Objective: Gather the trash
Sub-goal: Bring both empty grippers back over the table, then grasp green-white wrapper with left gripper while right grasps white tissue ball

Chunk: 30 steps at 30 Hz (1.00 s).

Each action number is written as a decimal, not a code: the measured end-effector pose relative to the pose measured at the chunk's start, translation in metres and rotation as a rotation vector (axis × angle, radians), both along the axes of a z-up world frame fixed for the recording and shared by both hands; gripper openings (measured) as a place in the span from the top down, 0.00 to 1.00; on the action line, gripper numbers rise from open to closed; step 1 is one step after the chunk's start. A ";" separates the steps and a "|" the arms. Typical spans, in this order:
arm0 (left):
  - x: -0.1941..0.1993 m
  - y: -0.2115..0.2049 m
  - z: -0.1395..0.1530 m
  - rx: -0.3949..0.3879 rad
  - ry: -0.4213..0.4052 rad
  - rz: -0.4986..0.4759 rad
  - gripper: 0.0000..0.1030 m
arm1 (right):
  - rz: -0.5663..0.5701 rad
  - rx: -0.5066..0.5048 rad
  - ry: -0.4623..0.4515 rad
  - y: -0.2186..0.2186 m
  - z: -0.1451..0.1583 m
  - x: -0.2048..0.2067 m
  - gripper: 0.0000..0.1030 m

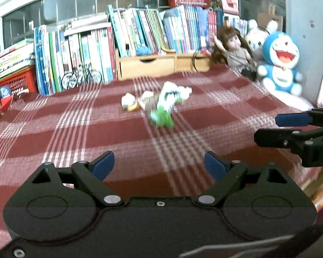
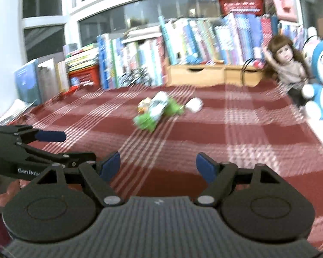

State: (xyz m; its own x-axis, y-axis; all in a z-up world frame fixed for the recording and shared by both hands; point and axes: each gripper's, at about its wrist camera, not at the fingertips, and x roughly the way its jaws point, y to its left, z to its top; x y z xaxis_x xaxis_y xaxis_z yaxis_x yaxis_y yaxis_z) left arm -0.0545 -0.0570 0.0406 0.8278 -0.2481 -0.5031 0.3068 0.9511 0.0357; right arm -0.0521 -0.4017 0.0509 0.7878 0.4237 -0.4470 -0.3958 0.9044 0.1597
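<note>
1. Blue-padded and black, the left tongs (image 1: pixel 159 164) stand with jaws wide apart and nothing between them, above the red checked cloth (image 1: pixel 53 133).
2. The right tongs (image 2: pixel 158 164) are likewise spread wide and empty; a hand (image 2: pixel 4 193) shows at the left edge of their view, behind the left tongs.
3. The trash (image 1: pixel 157 103) lies well ahead of both pairs, out on the cloth, touched by neither: a green wrapper (image 2: pixel 145 123), white crumpled paper (image 2: pixel 193 105) and an orange-and-white scrap (image 1: pixel 129 103), all bunched together.
4. Beyond the trash, books (image 1: pixel 140 30) line the back above a wooden drawer box (image 1: pixel 159 64).
5. A doll (image 1: pixel 233 47) and a blue plush cat (image 1: pixel 280 64) sit at the far right.
</note>
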 end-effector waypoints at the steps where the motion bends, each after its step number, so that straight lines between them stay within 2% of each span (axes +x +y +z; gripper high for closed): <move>1: 0.010 -0.004 0.003 -0.008 -0.010 0.005 0.15 | -0.016 -0.004 -0.006 -0.001 0.003 0.008 0.17; 6: 0.062 -0.024 0.009 -0.026 -0.049 0.015 0.16 | -0.090 -0.012 -0.017 -0.008 0.016 0.058 0.20; 10: 0.106 -0.039 0.001 -0.010 -0.021 0.037 0.23 | -0.125 -0.011 0.003 -0.012 0.016 0.101 0.23; 15: 0.148 -0.051 -0.019 -0.008 0.024 0.060 0.32 | -0.144 0.010 0.068 -0.011 0.005 0.158 0.26; 20: 0.171 -0.055 -0.034 -0.014 0.039 0.078 0.38 | -0.129 0.033 0.125 -0.001 -0.011 0.205 0.28; 24: 0.181 -0.056 -0.042 -0.012 0.062 0.071 0.59 | -0.110 0.028 0.156 0.014 -0.024 0.233 0.29; 28: 0.184 -0.054 -0.045 -0.023 0.058 0.062 0.64 | -0.109 0.024 0.173 0.025 -0.034 0.253 0.30; 30: 0.181 -0.052 -0.043 -0.033 0.049 0.054 0.73 | -0.110 0.027 0.187 0.029 -0.039 0.262 0.31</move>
State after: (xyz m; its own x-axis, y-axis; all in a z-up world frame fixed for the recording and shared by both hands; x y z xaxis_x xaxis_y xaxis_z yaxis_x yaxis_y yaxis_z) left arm 0.1268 -0.1093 -0.0023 0.8148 -0.2211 -0.5360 0.2557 0.9667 -0.0100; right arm 0.2100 -0.3724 0.0120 0.7346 0.3534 -0.5792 -0.2562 0.9349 0.2455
